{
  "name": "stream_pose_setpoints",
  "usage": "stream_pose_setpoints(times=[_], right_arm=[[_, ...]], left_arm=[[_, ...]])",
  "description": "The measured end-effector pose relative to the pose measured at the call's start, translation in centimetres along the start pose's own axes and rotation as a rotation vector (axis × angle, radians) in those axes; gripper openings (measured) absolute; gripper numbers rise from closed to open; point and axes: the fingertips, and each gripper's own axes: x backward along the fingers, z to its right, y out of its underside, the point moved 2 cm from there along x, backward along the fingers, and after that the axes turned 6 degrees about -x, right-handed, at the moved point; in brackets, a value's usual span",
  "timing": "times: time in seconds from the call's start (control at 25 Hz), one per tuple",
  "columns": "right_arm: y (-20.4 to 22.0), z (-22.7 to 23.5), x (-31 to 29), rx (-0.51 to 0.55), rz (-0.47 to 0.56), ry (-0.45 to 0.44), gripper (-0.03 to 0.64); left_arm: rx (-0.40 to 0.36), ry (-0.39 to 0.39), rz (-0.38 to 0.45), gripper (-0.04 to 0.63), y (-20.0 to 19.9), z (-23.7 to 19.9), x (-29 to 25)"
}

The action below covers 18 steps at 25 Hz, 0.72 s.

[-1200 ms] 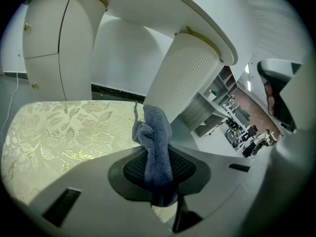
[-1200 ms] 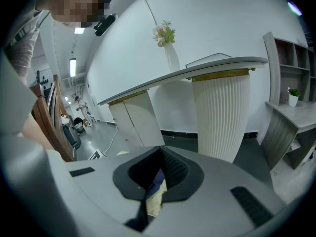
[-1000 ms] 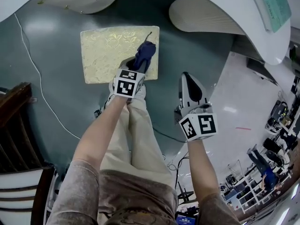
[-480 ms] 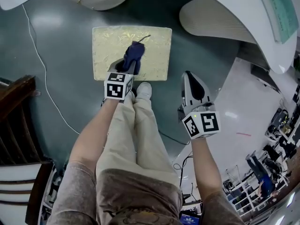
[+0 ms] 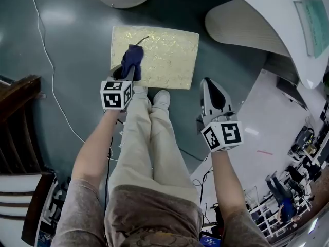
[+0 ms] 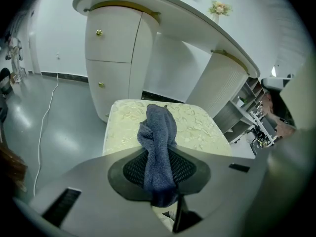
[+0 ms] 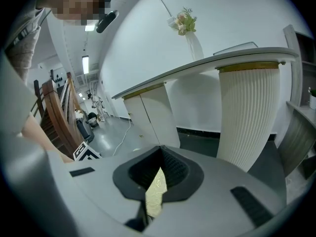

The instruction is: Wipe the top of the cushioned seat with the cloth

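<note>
Inventory by count:
- 2 tongs: left tongs (image 5: 129,72), right tongs (image 5: 208,86).
- 2 marker cubes (image 5: 115,94), one behind each tongs.
- 1 cloth (image 5: 132,59), in the left tongs.
- 1 cushioned seat (image 5: 167,55), ahead of both tongs.
- 2 shoes (image 5: 161,99), between the tongs.
- 1 white cable (image 5: 49,66), left of the left tongs.
- 2 gold knobs (image 6: 98,32), beyond the left tongs.
- 1 flower sprig (image 6: 219,8).

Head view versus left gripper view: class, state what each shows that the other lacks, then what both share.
Head view only: the right gripper and the person's brown-grey shirt. Left gripper view only: the white cabinet's gold knobs and a flower bunch on the counter. Both: the dark blue terry cloth clamped in the left gripper over the pale gold patterned cushioned seat, and the white floor cable.
</note>
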Motion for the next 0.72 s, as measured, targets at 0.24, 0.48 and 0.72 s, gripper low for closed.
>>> stream_pose_setpoints(times=[0.24,0.48,0.72], right_arm=[[0.1,-0.7,-0.3,0.008,-0.009,-0.008,0.002],[0.6,-1.3,-0.5,0.018,-0.009,-0.021,0.002],[1.0,-1.7,0.0,0.022,-0.011,-0.021,0.002]], left_arm=[[0.025,-0.066,-0.004,0.089,1.2,-3.5,1.9],[0.051,-0.138,-0.018,0.089,2.4,-7.0,3.4],[0.113,-0.207,0.011,0.089,2.3,-10.3,5.6]])
